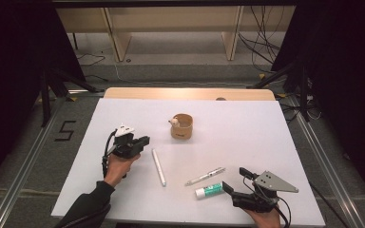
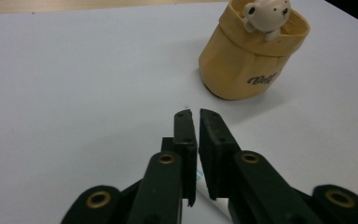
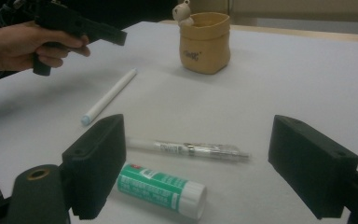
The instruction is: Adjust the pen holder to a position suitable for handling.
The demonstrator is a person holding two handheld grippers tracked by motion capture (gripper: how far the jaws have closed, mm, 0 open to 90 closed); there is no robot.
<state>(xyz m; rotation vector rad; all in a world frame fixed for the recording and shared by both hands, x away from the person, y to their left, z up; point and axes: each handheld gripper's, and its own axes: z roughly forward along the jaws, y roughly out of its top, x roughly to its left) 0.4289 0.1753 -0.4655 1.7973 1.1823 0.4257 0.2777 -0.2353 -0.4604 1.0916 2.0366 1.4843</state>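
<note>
left gripper (image 1: 145,140): jaws closed together, nothing between them; held above the surface on its left side; points toward the cup; in the left gripper view (image 2: 198,114) the two pads sit nearly touching, only a thin slit between them

left hand (image 1: 118,167): wraps the handle from below; dark sleeve comes in from the bottom edge; seen side-on in the right gripper view (image 3: 25,44)

right gripper (image 1: 234,179): jaws spread wide, holding nothing; low at the near right of the surface; grey three-cornered plate on top; in the right gripper view (image 3: 209,163) the glue stick and clear pen lie ahead between the two pads, untouched

white pen (image 1: 158,166): lies flat on the surface, just right of the left hand; long axis runs near-to-far; pale blue tip at the near end in the right gripper view (image 3: 109,95); apart from both grippers

clear pen (image 1: 205,175): flat on the surface, slanted; between the white pen and the right gripper; just beyond the glue stick (image 3: 189,149)

glue stick (image 1: 208,191): green label, white cap; lying on its side, just beside the right gripper's left pad (image 3: 161,189); whether it touches the pad, can't tell

cup (image 1: 182,126): tan, soft-looking pouch shape, upright near mid-surface; dark lettering on its side (image 2: 242,56); small white bear figure (image 2: 265,14) on the rim; ahead of the left gripper, well apart from it (image 3: 204,42)

surface (image 1: 247,128): white sheet over a wooden top; wood strip visible at the far edge
</note>
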